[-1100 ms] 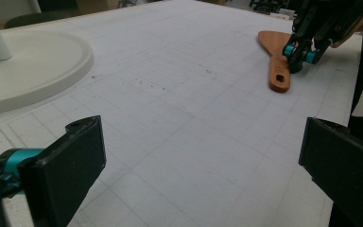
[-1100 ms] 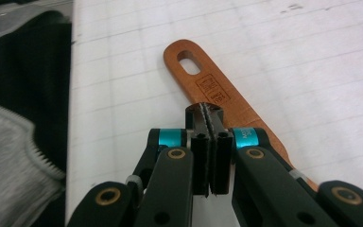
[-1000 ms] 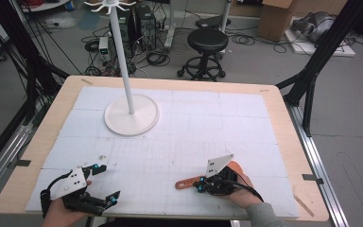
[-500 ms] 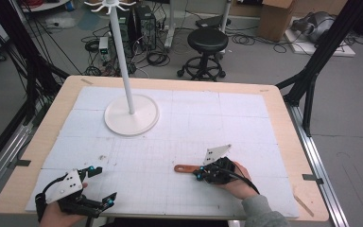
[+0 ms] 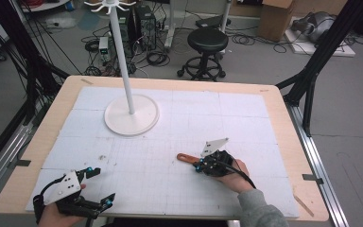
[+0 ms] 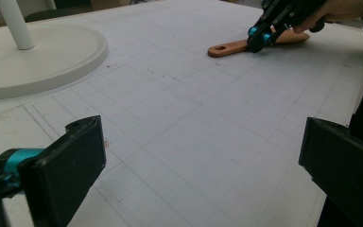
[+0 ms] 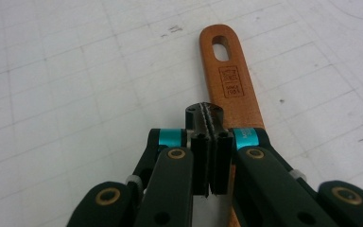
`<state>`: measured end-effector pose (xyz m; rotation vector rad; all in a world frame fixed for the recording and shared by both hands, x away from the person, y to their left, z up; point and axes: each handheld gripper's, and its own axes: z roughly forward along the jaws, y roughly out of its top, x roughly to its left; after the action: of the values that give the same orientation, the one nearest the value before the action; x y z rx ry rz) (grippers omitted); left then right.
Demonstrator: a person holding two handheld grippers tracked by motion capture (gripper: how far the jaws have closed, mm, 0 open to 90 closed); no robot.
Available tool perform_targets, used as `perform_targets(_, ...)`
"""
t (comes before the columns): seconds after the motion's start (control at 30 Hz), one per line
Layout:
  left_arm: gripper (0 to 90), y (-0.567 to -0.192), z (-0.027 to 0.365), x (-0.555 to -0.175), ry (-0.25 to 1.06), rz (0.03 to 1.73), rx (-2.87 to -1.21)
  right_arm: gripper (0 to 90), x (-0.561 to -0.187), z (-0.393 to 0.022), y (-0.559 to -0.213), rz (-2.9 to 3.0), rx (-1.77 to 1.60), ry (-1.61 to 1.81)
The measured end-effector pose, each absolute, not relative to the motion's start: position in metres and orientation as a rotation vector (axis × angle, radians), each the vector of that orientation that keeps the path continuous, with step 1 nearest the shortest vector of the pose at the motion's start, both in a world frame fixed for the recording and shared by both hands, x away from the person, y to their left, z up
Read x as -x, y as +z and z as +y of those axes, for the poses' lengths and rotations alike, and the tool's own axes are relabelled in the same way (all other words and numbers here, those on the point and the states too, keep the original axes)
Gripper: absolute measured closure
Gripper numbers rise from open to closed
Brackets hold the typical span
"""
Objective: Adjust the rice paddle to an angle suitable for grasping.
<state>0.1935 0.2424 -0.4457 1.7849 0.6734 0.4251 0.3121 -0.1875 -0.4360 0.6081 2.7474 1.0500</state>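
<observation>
At the lower left of the high view, the left claw (image 5: pixel 103 185) sits by the near edge of the desk (image 5: pixel 274 123), held low in the person's hand. Its jaws stand wide apart with nothing between them. In its own view they frame bare gridded surface, so this hand looks idle.

Up and to the right, in the upper-left part of the frame, is the white stand (image 5: pixel 131 115). It has a round base, a tall pole and hooks at the top.

Right of centre, low in the frame, lies the wooden utensil (image 5: pixel 185 157), flat on the desk. Its handle points left, and the hanging slot at its end shows clearly in the right claw's view (image 7: pixel 221 47). Its other end is hidden under the hand.

The right claw (image 5: pixel 198 165) is on it, jaws closed pad to pad with nothing between them. The tips (image 7: pixel 207 113) are on or just above the flat of the handle. I can't tell whether they are pressing.

To my eye the step in hand is positioning the utensil, not lifting it, since closed jaws on a flat handle aren't a grasp. The next move calls for opening the jaws and pinching the handle across its edges, clear of the slot. Then the slot could go onto a hook of the stand, if that is the aim.
</observation>
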Motion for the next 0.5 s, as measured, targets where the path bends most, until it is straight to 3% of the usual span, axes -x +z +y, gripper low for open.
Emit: perform_targets(0.5, 1.8, -0.446, 0.243, -0.193, 0.423, 0.675, -1.790, 89.1, -0.325, -0.192, -0.438, 2.713, -0.672, 1.085)
